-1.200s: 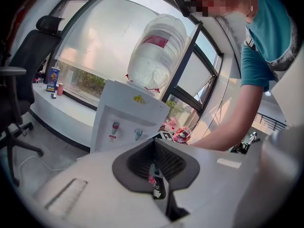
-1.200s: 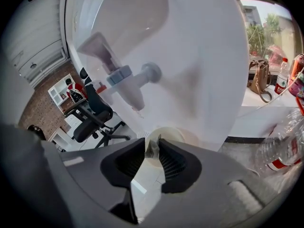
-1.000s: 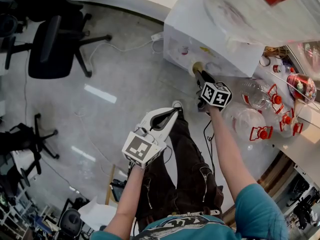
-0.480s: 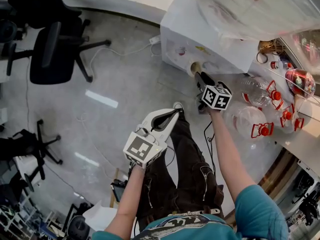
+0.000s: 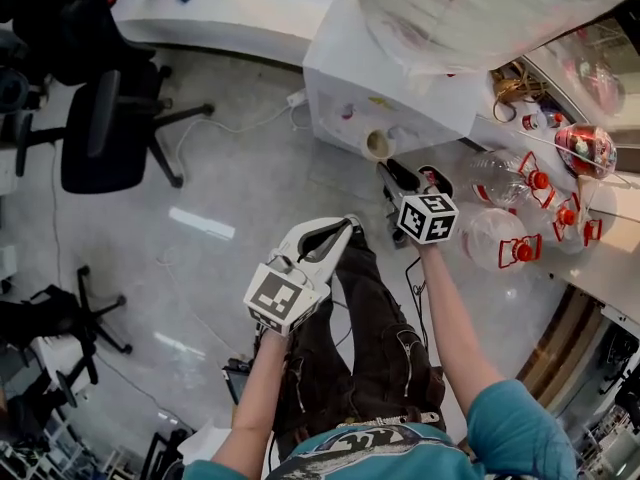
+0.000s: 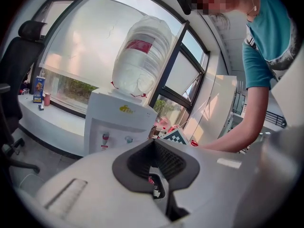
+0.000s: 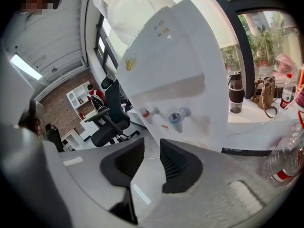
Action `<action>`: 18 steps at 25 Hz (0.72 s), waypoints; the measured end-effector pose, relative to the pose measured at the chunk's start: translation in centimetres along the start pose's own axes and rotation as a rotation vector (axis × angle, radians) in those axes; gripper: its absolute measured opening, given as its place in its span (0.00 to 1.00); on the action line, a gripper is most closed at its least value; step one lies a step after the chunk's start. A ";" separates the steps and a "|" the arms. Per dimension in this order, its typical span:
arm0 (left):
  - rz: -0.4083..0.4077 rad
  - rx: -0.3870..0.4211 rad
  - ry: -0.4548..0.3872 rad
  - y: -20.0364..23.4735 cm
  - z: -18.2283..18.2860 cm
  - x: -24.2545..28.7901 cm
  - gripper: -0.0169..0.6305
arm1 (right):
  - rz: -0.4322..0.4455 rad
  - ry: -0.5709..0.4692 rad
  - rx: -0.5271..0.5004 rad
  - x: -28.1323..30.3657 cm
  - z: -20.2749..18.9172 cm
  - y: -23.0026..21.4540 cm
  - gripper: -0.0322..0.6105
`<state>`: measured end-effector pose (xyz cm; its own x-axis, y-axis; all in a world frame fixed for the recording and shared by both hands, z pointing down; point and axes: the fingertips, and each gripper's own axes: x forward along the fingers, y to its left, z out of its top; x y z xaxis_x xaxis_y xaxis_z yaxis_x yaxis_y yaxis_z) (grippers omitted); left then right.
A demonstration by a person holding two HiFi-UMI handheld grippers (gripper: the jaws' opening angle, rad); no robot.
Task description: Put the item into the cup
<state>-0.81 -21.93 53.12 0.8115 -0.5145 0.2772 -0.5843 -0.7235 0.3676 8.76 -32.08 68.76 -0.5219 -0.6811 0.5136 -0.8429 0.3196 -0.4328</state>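
Though the cup (image 5: 377, 144) shows, its inside is indistinct.

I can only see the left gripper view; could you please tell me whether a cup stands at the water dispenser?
Observer: Yes, a pale cup stands mouth-up at the front of the water dispenser.
Operator: Thank you. Is the right gripper holding anything?
Observer: No, the right gripper has only floor between its jaws, which stand apart and have just been closing a little.
Operator: And what is beside the dispenser?
Observer: Clear jugs with red caps lie on its right.
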 end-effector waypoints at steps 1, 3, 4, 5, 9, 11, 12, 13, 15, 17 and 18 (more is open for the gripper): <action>-0.004 0.006 0.002 -0.1 0.1 -0.1 0.05 | 0.012 -0.009 -0.005 -0.6 0.4 0.6 0.21; -0.015 0.013 0.009 -0.6 0.4 -0.4 0.05 | 0.032 -0.025 -0.012 -1.8 1.0 1.9 0.21; -0.020 0.016 0.011 -0.8 0.6 -0.6 0.05 | 0.039 -0.035 -0.013 -2.5 1.4 2.5 0.21; -0.025 0.022 0.011 -1.0 0.8 -0.8 0.05 | 0.046 -0.046 -0.012 -3.2 1.9 3.2 0.20; -0.035 0.050 0.011 -1.4 1.9 -1.5 0.05 | 0.089 -0.102 -0.011 -6.1 4.2 6.3 0.19; -0.038 0.058 0.016 -1.6 2.5 -1.9 0.05 | 0.120 -0.128 -0.016 -7.6 5.3 8.0 0.19; -0.040 0.063 0.017 -1.7 2.8 -2.2 0.05 | 0.135 -0.139 -0.023 -8.3 5.8 8.9 0.19; -0.041 0.071 0.015 -1.8 3.1 -2.4 0.05 | 0.148 -0.149 -0.033 -9.0 6.4 9.8 0.19; -0.044 0.085 0.012 -2.1 3.7 -3.0 0.05 | 0.169 -0.166 -0.058 -10.4 7.4 11.5 0.19; -0.048 0.098 0.021 -2.5 4.2 -3.7 0.05 | 0.190 -0.185 -0.076 -11.6 8.3 13.2 0.17; -0.049 0.104 0.028 -2.7 4.3 -4.1 0.05 | 0.201 -0.194 -0.085 -12.2 8.8 13.9 0.17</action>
<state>-2.49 -19.89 47.15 0.8377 -0.4652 0.2860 -0.5382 -0.7922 0.2877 4.52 -25.08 49.98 -0.6516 -0.7092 0.2691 -0.7374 0.5090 -0.4440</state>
